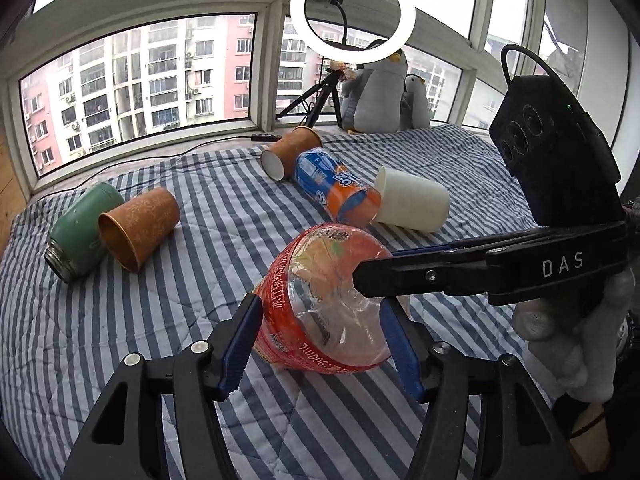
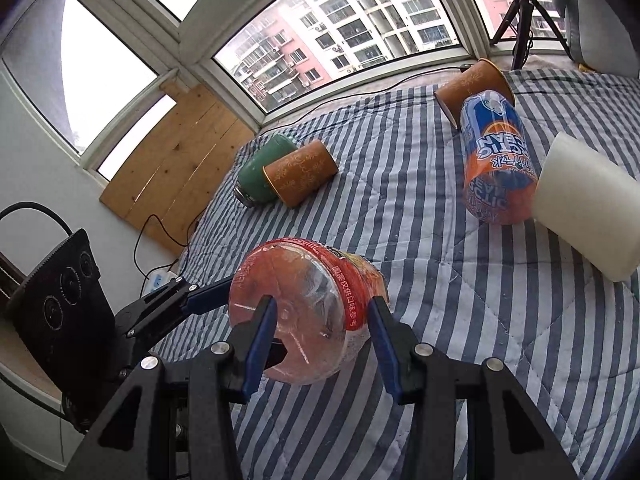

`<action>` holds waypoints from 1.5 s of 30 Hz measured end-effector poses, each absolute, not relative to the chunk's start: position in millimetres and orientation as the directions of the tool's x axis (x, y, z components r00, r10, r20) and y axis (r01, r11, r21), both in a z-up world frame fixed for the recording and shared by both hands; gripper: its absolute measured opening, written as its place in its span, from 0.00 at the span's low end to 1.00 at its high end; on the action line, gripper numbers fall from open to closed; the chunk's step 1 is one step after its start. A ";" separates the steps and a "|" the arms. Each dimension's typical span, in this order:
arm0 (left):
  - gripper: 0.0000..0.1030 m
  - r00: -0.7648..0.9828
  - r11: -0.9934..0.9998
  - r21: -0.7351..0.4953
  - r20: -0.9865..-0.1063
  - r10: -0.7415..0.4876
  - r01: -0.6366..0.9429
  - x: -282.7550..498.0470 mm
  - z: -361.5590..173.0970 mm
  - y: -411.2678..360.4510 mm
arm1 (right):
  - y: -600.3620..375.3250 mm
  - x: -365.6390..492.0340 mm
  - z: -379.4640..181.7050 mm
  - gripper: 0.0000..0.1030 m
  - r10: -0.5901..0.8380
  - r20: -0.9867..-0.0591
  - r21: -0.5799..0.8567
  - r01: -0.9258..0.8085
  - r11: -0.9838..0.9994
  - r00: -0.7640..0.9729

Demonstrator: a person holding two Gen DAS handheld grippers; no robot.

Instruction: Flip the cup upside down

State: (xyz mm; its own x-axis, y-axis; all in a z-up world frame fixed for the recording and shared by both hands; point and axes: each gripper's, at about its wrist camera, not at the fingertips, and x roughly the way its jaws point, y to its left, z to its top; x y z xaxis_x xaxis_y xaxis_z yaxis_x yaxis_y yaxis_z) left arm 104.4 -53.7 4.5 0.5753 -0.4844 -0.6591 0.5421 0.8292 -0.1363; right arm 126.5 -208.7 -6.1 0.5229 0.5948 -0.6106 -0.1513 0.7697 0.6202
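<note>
Left wrist view shows a clear plastic cup (image 1: 320,304) with a red-orange printed label lying on its side on the striped quilt (image 1: 200,200), tilted, its open mouth turned toward the right gripper. White print runs around the label near the rim. The left gripper (image 1: 320,340) straddles the cup's narrower clear bottom end, blue pads on either side; the left pad touches the label, but I cannot tell whether the right pad presses, so its hold is unclear. The right gripper (image 1: 372,280) reaches in from the right of the left one, fingers at the cup's rim, held by a white-gloved hand (image 1: 572,340).

From the right wrist view, the cup (image 2: 304,312) sits just ahead of the right gripper (image 2: 324,340), whose blue fingers stand apart on both sides of the mouth without clearly touching it: released. The cup's inside shows nothing but clear plastic and reflections. The left gripper (image 2: 208,300) comes in from the left, its blue pad against the cup's far side.

Beyond both grippers lie other containers, all on their sides: a green jar (image 1: 84,232) touching a brown paper cup (image 1: 138,228) ahead left; a second brown cup (image 1: 292,152), a blue-and-orange bottle (image 1: 336,188) and a white cup (image 1: 412,202) ahead right, touching in a row. The brown cup's mouth looks empty.
</note>
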 end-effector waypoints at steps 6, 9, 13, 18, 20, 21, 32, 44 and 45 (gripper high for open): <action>0.63 0.607 0.845 -0.121 -0.644 -0.466 0.521 106.2 6.8 -37.5 | -186.1 127.3 5.3 0.42 0.565 -0.584 0.550 -0.228 0.803 0.583; 0.64 0.623 0.855 -0.117 -0.636 -0.455 0.505 105.3 7.5 -29.7 | -178.2 124.6 9.5 0.43 0.537 -0.578 0.515 -0.236 0.824 0.615; 0.75 0.657 0.870 -0.087 -0.620 -0.429 0.486 104.2 8.7 -25.2 | -171.6 114.9 18.3 0.58 0.468 -0.559 0.427 -0.247 0.870 0.684; 0.75 0.679 0.870 -0.084 -0.591 -0.435 0.485 96.7 10.8 -23.9 | -169.1 103.5 26.1 0.59 0.420 -0.528 0.366 -0.248 0.897 0.738; 0.75 0.700 0.876 -0.071 -0.573 -0.427 0.476 90.2 12.3 -23.1 | -166.7 96.4 27.7 0.59 0.391 -0.520 0.331 -0.242 0.912 0.760; 0.75 0.703 0.876 -0.071 -0.567 -0.429 0.478 87.4 13.2 -22.2 | -166.0 91.2 27.9 0.59 0.379 -0.510 0.318 -0.240 0.917 0.772; 0.81 0.808 0.902 -0.015 -0.438 -0.394 0.432 21.2 37.2 -6.4 | -183.2 27.4 41.8 0.67 0.269 -0.409 0.281 -0.161 0.946 0.872; 0.99 0.939 0.963 0.039 -0.237 -0.250 0.266 -38.0 40.0 0.3 | -190.6 -26.8 39.4 0.76 0.011 -0.286 0.141 0.030 0.990 0.958; 1.00 0.944 0.967 0.041 -0.230 -0.235 0.251 -37.2 37.7 -0.5 | -191.8 -29.0 37.0 0.76 0.009 -0.281 0.144 0.032 0.989 0.960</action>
State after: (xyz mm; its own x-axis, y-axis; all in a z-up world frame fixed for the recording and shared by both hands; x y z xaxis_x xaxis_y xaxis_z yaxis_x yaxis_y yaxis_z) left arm -37.2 -0.5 37.7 0.9444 -0.2349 -0.2300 0.2506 0.9672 0.0412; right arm -29.0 -191.8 37.0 0.9596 0.0093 -0.2811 0.0325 0.9891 0.1435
